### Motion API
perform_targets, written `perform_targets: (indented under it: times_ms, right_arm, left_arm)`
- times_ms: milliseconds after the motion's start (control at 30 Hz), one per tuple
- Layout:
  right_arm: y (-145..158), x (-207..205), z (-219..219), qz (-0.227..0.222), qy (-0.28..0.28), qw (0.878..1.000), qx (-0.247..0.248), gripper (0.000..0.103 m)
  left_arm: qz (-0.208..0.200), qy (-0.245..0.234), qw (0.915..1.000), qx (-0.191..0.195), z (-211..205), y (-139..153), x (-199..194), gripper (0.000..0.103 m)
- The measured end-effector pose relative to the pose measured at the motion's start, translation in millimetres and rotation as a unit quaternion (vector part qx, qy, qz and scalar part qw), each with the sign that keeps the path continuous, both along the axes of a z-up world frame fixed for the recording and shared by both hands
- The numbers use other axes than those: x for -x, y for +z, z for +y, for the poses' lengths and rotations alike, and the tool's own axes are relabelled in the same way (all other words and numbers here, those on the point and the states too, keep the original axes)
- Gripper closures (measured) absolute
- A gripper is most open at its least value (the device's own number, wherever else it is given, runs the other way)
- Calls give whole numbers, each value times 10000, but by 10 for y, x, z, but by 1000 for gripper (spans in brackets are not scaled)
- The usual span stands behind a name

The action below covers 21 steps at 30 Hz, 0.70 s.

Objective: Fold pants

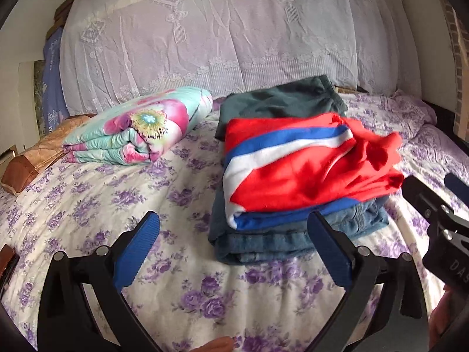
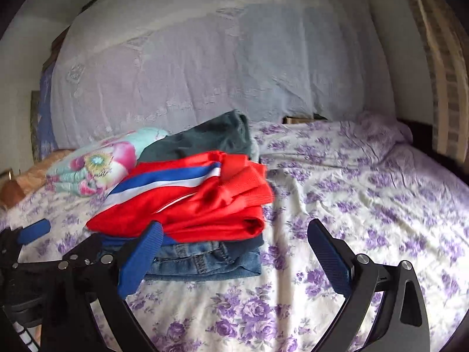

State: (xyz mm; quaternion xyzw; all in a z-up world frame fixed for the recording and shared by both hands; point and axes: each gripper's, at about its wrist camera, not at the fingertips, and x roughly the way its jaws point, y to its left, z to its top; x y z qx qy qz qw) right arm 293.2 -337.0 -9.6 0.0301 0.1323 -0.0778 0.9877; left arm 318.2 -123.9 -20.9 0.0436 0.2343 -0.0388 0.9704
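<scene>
Folded red pants (image 1: 304,170) with a blue and white stripe lie on top of a stack of folded clothes, over blue jeans (image 1: 275,237) and a dark green garment (image 1: 281,99). The stack shows in the right wrist view too, with the red pants (image 2: 202,202) above the jeans (image 2: 205,261). My left gripper (image 1: 233,249) is open and empty, just in front of the stack's near edge. My right gripper (image 2: 234,252) is open and empty at the stack's right front corner; it also shows at the right edge of the left wrist view (image 1: 439,223).
The stack rests on a bed with a purple floral sheet (image 1: 132,205). A folded floral quilt (image 1: 140,126) lies at the back left beside a brown pillow (image 1: 38,155). A lace-covered headboard (image 1: 219,35) stands behind. The sheet stretches to the right (image 2: 366,193).
</scene>
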Motion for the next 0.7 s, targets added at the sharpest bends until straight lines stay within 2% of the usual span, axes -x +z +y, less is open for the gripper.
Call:
perform_targets:
  times_ms: [100,267,433,700]
  right_arm:
    - [3,-35,53,106,133,9998,115,4]
    - [-1,-58,-13,230,210,9995,-74,4]
    - [-27,-78,-44,319,272,9989,-209,4]
    - [-49,-115,3,452,402,9981,-136,4]
  left_arm:
    - [35,24,10000,81,66,-13,23,5]
    - [34,76,9997,250,144,5,48,5]
    - [42,61,9998,166,133,-5,52,5]
    - [34,46,9999,110,104,-11,65,5]
